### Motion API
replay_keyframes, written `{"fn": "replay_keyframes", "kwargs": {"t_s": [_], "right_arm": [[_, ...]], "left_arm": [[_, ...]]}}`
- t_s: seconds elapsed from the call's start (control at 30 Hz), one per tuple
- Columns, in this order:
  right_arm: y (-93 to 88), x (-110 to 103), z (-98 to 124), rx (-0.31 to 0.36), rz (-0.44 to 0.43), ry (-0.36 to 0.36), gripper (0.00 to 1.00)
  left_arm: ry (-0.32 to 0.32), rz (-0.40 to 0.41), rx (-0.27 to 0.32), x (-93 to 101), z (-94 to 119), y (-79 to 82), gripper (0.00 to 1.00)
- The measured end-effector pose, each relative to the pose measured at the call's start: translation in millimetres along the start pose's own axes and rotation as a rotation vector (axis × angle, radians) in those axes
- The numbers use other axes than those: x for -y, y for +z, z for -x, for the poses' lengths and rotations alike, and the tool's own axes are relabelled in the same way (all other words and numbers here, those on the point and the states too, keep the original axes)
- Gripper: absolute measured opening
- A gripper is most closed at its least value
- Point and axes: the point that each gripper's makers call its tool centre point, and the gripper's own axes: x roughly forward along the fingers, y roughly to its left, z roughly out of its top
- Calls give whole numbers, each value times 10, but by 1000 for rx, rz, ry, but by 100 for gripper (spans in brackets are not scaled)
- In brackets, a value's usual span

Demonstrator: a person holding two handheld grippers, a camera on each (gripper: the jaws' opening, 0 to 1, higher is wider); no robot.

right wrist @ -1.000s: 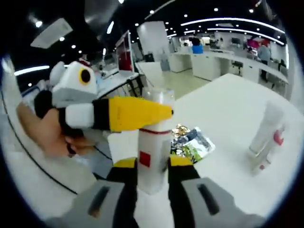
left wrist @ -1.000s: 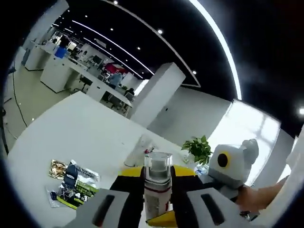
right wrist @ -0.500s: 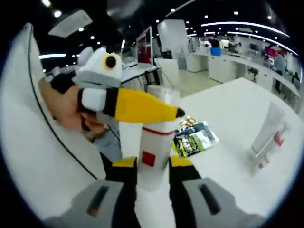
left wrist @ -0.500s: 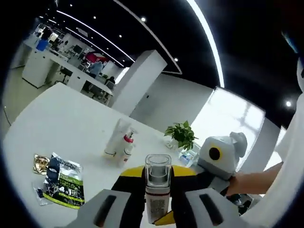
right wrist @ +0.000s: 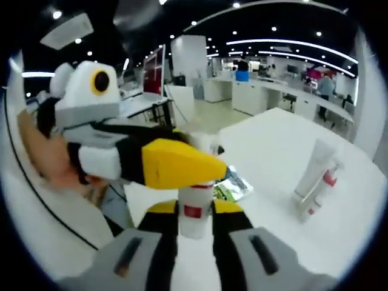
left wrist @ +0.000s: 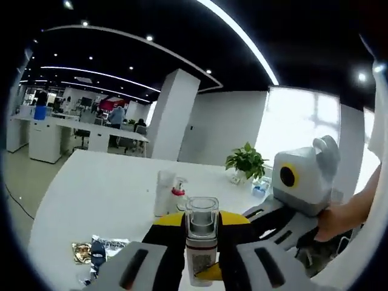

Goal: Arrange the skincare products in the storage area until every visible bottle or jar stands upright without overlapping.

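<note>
Bottle: a white cylindrical plastic bottle with a red band, a red square label and a clear square-shouldered cap [left wrist: 201, 242] [right wrist: 194, 209], smooth and glossy, held upright above the table.
Left gripper: the left gripper [left wrist: 202, 264] with grey bodies and black-and-yellow padded jaws is closed on the bottle's body, which sits between the jaws just below the clear cap; from the right gripper view it reaches in from the left [right wrist: 209, 167], its yellow jaw lying across the bottle's upper part.
Right gripper: the right gripper [right wrist: 194, 224] of the same build clamps the lower body of the same bottle, its yellow-tipped jaws on either side of the red label; in the left gripper view it comes in from the right [left wrist: 245, 221], a hand [left wrist: 339, 215] behind it.
Table: a smooth matte white table [left wrist: 97, 188] [right wrist: 273, 163].
Tubes: a pale tapered squeeze tube and a small white bottle with a red collar [left wrist: 167, 193] [right wrist: 315, 177], standing close together well in from the table's edges, apart from the held bottle.
Sachets: glossy crinkled foil sachets in green, black and gold [left wrist: 97, 253] [right wrist: 230, 187], lying flat near the table's near edge.
</note>
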Motion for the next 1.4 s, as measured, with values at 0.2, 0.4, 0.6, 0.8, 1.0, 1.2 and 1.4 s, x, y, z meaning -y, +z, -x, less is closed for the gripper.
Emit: {"fn": "replay_keyframes", "kwargs": {"t_s": [0.2,0.4,0.6,0.8,1.0,1.2,1.4], "right_arm": [[-104,32,-21,1,-6,-13,18],[-201,132,3,20,-73,-43,18],[-251,211,42,24,-99,-80,18],[-302,508,32,61,-192,-135,18],[-495,760,-58,67,-236,-189,18],[-751,934,-188,59,-246,-241,18],[-856,1224,-390,80,-233,-310,18]], "left_arm": [[-3,67,-40,-31,-20,-94,20],[19,74,-74,-56,32,-190,27],[55,110,-79,-200,155,-242,33],[109,42,-107,-384,331,-355,37],[124,40,-163,-491,437,-478,45],[150,29,-196,-623,563,-456,47],[195,26,-246,-812,746,-514,46]]}}
